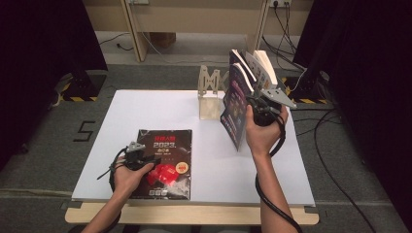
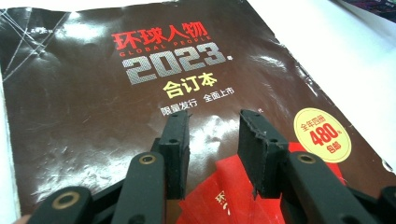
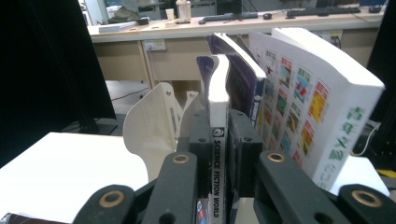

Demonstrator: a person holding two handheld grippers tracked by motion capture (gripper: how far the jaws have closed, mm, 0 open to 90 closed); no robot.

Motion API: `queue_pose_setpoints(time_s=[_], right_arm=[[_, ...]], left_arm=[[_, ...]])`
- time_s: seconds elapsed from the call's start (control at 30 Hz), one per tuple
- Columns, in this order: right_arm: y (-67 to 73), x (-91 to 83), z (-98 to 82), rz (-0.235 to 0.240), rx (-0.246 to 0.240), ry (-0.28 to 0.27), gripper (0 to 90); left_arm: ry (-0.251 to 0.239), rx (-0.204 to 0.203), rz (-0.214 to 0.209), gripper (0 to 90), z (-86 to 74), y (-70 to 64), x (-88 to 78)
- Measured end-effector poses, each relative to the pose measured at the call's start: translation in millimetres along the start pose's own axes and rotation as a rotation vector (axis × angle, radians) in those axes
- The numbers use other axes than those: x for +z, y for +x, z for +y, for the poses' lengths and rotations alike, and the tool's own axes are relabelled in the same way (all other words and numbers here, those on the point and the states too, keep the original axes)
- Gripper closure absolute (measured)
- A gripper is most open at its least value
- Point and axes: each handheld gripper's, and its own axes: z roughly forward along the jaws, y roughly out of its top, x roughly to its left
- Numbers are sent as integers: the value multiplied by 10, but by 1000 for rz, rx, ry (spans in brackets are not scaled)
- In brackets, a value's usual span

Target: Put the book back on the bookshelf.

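- The Science Fiction World magazine (image 3: 218, 154) stands on edge at the right rear of the white board (image 1: 160, 104), spine toward the right gripper's camera, just beside the cream bookstand (image 1: 210, 94).
- The right gripper (image 1: 260, 104) is clamped on that magazine: in the right gripper view its 2 black jaws press on either side of the spine, one cover each.
- The right hand (image 1: 262, 131) holds the gripper raised above the board, and the magazine's dark purple cover (image 1: 234, 109) faces left in the high view.
- Behind it 2 more books stand leaning: a dark-covered one (image 3: 243, 79) touching it, and a thick white book (image 3: 317, 107) with coloured squares on its cover, farthest to the right.
- The bookstand's curved cream wing (image 3: 149, 126) rises just left of the jaws in the right gripper view.
- The dark 2023 magazine (image 1: 165, 162) lies flat at the front left of the board, well apart from the standing books.
- The left gripper (image 2: 212, 140) rests low over that cover near its red patch, jaws apart with nothing between them; the left hand (image 1: 127, 174) holds it at the magazine's left edge.
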Motion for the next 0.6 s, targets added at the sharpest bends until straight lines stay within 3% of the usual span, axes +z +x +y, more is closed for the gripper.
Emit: queue_pose_setpoints(time_s=[0.23,0.6], right_arm=[[-55,-23,-5,-10,11,18,800],[-102,74,76,-19,22,94,743]], left_arm=[[-1,0,0,623,0,-2,1],[-2,1,-2,622,1,-1,0]])
